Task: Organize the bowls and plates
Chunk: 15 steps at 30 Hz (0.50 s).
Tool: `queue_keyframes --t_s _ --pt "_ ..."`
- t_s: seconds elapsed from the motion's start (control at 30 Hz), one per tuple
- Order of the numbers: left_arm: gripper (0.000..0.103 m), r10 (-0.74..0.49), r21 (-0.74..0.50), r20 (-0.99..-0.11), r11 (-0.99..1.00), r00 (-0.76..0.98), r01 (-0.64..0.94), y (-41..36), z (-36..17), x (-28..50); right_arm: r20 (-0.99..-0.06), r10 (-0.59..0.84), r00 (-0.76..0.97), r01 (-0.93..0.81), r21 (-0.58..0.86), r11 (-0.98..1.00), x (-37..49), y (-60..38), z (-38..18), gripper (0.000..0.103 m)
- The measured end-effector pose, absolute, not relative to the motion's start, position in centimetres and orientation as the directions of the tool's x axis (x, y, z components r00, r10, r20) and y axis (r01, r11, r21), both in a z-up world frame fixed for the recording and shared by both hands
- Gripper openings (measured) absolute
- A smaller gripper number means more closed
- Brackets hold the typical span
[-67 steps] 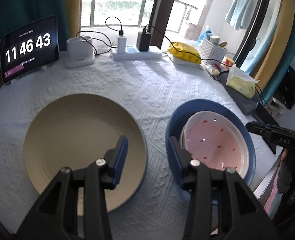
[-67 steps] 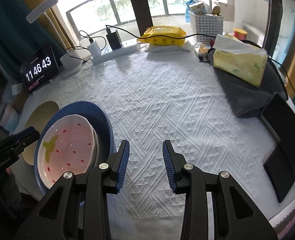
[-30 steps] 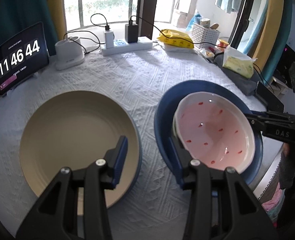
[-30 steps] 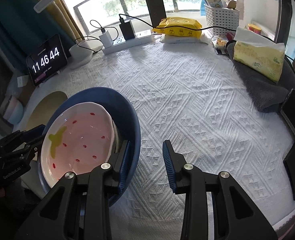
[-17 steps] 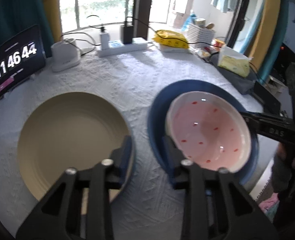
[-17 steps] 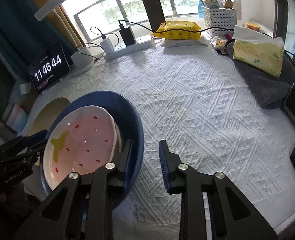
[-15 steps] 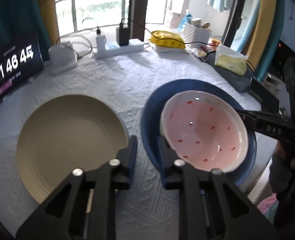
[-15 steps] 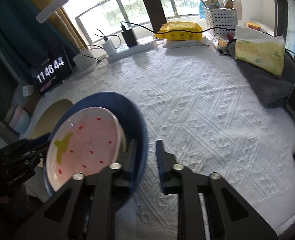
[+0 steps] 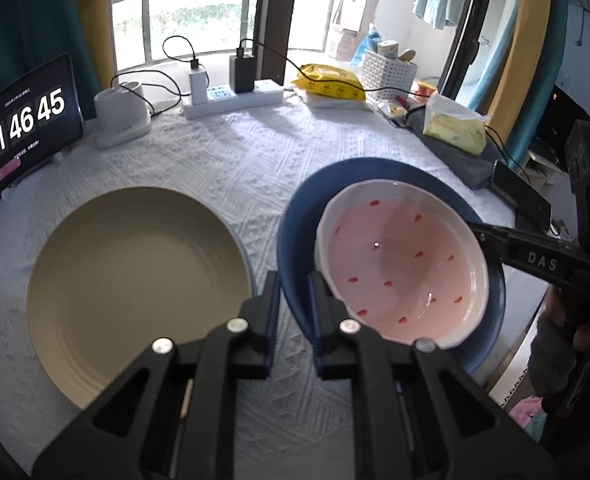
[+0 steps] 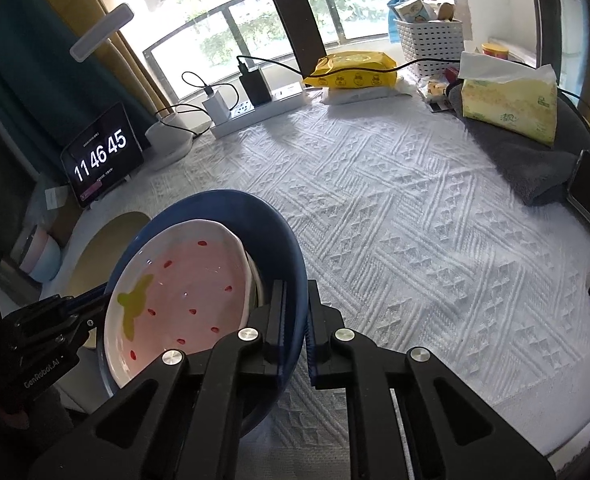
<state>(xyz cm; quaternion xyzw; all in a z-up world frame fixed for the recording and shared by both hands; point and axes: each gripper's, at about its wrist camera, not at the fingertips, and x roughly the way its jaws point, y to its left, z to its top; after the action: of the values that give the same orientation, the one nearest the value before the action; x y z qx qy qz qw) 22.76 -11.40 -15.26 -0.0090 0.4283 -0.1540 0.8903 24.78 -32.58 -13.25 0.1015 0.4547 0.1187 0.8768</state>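
Both clamped on blue bowl (image 9: 291, 240) rim: left gripper (image 9: 292, 294) near side, right gripper (image 10: 295, 312) opposite. Strawberry bowl (image 9: 403, 268) nested inside. Next: lift level onto beige plate (image 9: 135, 288).

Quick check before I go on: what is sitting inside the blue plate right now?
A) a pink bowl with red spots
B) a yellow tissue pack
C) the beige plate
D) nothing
A: the pink bowl with red spots lies in the blue plate, while the beige plate lies apart on the tablecloth.
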Motion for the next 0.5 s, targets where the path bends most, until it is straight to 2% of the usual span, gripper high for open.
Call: queue_keyframes --t_s 0.5 --pt "0.012 -0.318 -0.180 -0.745 0.942 0.587 0.282 -10.5 -14.3 22.4 -0.770 0.257 0.584 -0.093 0.251 0.964 24.5 -31.8 -11.2 0.010"
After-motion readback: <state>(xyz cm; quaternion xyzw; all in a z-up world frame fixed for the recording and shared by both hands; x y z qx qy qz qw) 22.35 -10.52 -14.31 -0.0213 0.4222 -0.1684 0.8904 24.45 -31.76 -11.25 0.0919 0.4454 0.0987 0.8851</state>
